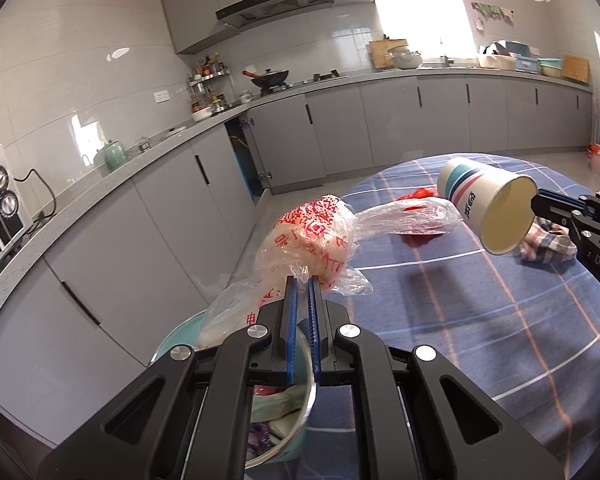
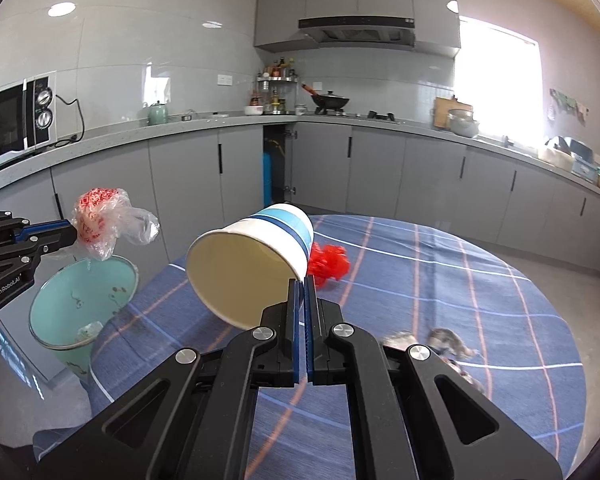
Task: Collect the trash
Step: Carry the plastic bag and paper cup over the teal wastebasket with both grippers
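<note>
Plastic bag (image 1: 312,240) pinched in left gripper (image 1: 302,280), paper cup (image 2: 252,268) clamped in right gripper (image 2: 301,280), both angled downward.

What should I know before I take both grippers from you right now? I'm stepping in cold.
Left gripper: shut on the clear plastic bag, held over the green bin.
Right gripper: shut on the paper cup by its rim, held above the table.
Done: both pieces lifted; the bin already holds some trash.
Left: drop the bag and cup in the bin, then collect the red scrap on the table.
</note>
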A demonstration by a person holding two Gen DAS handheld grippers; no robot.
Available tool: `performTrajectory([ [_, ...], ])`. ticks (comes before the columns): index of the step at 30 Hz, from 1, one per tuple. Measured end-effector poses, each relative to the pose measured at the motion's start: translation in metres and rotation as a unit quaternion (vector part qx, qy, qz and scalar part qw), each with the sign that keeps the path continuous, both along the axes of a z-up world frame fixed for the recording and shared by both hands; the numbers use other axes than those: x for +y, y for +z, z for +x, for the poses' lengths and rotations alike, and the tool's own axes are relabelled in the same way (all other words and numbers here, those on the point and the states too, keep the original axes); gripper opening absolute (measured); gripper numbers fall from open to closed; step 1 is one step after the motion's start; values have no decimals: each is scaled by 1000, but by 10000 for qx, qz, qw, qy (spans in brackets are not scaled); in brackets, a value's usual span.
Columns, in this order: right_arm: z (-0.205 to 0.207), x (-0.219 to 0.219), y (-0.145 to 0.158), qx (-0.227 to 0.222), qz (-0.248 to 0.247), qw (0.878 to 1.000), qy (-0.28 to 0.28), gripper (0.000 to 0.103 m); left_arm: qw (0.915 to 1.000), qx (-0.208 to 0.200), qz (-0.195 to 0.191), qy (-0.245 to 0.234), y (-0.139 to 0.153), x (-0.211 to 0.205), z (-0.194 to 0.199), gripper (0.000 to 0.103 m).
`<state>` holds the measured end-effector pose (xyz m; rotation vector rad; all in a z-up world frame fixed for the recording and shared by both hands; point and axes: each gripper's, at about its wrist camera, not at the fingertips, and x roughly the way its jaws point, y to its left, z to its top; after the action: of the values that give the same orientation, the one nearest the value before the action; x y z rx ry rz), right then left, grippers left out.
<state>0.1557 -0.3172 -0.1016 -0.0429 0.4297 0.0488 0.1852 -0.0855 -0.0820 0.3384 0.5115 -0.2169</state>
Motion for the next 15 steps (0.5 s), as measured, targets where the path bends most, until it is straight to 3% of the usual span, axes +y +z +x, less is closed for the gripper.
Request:
performTrajectory([
  [15,15,45,2,-91,-97,9990,432,3,9988,-99,-9,480,3,49,-5,6],
])
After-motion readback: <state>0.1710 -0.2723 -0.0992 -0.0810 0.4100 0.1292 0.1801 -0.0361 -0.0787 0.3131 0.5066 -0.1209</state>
